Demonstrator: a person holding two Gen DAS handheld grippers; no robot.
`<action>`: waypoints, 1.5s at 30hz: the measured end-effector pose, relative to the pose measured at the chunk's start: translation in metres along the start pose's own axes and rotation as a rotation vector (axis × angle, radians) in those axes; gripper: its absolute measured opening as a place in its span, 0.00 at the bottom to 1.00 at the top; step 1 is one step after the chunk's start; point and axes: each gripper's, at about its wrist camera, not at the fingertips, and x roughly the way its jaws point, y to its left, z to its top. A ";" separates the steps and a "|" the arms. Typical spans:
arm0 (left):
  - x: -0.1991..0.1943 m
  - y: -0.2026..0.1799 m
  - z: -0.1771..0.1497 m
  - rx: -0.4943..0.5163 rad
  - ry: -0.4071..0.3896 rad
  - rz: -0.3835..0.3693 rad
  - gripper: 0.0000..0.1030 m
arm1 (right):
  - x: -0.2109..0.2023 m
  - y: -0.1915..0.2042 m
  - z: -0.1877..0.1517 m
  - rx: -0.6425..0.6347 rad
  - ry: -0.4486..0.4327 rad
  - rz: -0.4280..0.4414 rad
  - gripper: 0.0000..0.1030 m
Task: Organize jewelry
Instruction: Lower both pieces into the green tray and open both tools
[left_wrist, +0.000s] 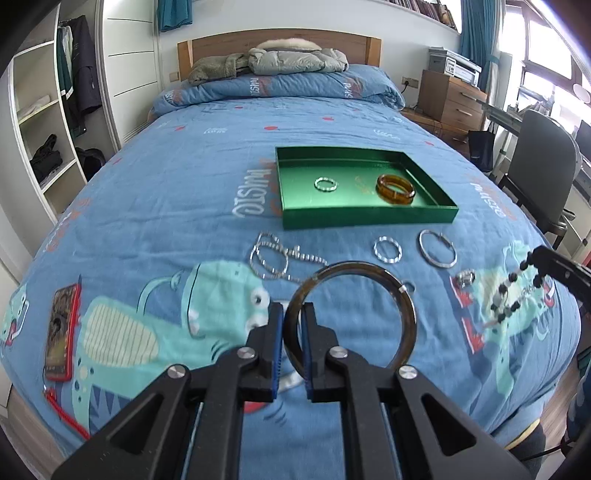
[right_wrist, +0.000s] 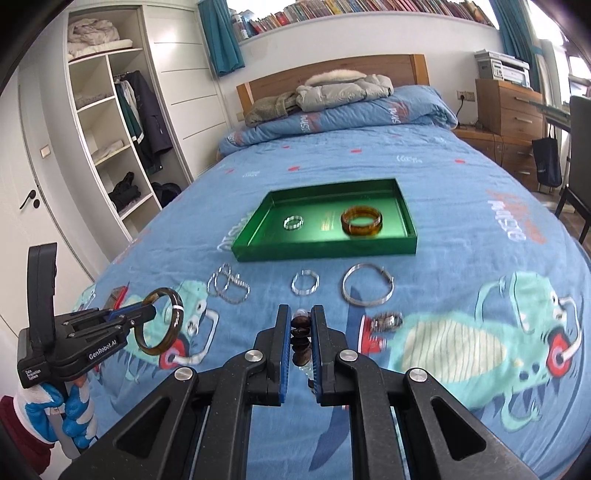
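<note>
Above bed (left_wrist: 184, 177), left tongs (left_wrist: 293, 321) grip bangle (left_wrist: 369, 273).

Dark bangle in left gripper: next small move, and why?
Probably carry the dark round bangle, clamped in the left gripper, forward over the green rectangular tray. The tray already holds an amber bangle, with bare floor beside it.
</note>
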 end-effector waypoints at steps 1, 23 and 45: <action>0.004 0.000 0.007 0.002 -0.005 0.000 0.08 | 0.003 -0.001 0.009 -0.005 -0.009 -0.002 0.10; 0.182 -0.017 0.148 0.095 -0.003 0.048 0.08 | 0.185 -0.016 0.148 0.001 -0.044 -0.013 0.10; 0.232 -0.029 0.128 0.103 0.091 0.019 0.10 | 0.258 -0.052 0.087 0.077 0.160 -0.093 0.22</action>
